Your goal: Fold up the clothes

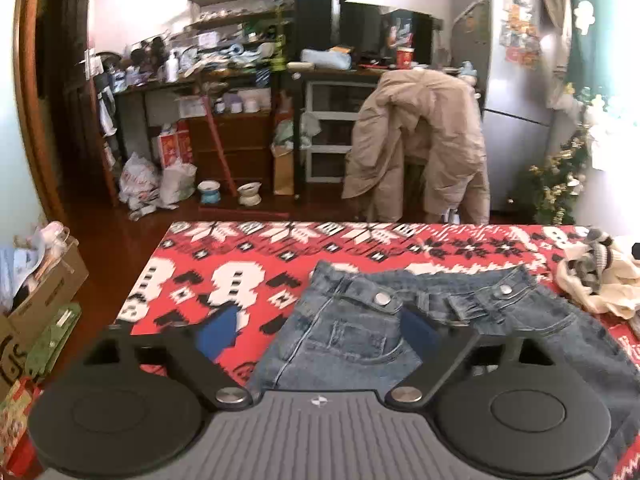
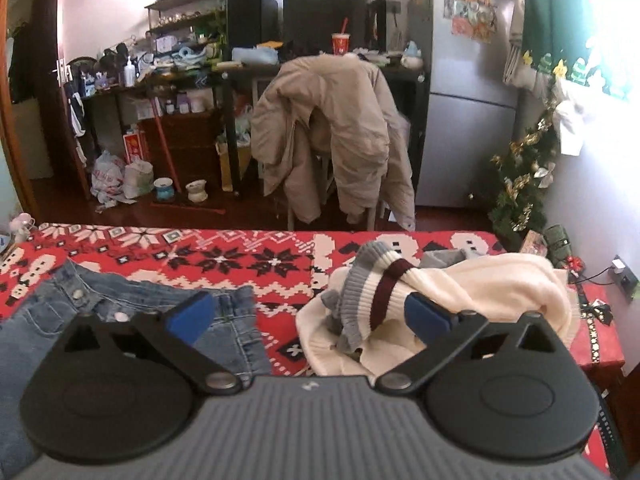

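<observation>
Jeans [image 1: 360,332] flat on table [image 1: 224,264], both jaws spread, empty — next fold: pinch waistband corners w/ both, lift evenly — avoid sweater [image 2: 460,300].

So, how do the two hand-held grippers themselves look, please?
Both look alike. The left hand-held gripper and the right hand-held gripper each have a grey ribbed body, two round black discs, black finger arms on silver pivot bolts, and blue pads. No cables or sleeves show.

I see faded denim jeans [image 1: 360,336], a ribbed cream knit sweater [image 2: 500,292], a woven-looking patterned cloth [image 1: 256,264], perhaps fleece, and matt plastic jaws.
</observation>
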`<action>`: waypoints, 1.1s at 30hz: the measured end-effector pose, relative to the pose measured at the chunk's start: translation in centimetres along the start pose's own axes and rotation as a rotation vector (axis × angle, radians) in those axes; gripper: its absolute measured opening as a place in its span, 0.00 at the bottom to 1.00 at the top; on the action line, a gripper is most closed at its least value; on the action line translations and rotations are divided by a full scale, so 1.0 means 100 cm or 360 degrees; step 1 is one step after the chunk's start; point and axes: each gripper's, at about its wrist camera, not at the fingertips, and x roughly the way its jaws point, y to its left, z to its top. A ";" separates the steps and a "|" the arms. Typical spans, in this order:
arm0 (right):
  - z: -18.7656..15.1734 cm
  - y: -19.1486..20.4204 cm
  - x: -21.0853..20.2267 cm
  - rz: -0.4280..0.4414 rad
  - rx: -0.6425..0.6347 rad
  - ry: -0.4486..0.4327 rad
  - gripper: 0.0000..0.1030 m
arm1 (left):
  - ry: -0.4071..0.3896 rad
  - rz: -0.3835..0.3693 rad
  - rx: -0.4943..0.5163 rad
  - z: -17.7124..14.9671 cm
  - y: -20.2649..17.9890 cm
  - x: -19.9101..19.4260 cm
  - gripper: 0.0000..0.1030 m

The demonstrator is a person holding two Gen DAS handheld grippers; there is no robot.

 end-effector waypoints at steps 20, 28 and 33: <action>-0.037 0.029 -0.078 -0.0040 -0.0107 -0.0160 0.99 | -0.0050 -0.0042 0.0089 0.026 -0.012 -0.004 0.99; -0.027 0.014 -0.047 -0.0049 -0.0050 -0.0034 0.96 | 0.0041 -0.0005 0.0071 0.039 0.009 0.025 0.83; -0.015 0.003 -0.014 0.0086 0.0057 0.0003 0.84 | 0.0144 -0.0045 0.0089 0.042 0.028 0.067 0.78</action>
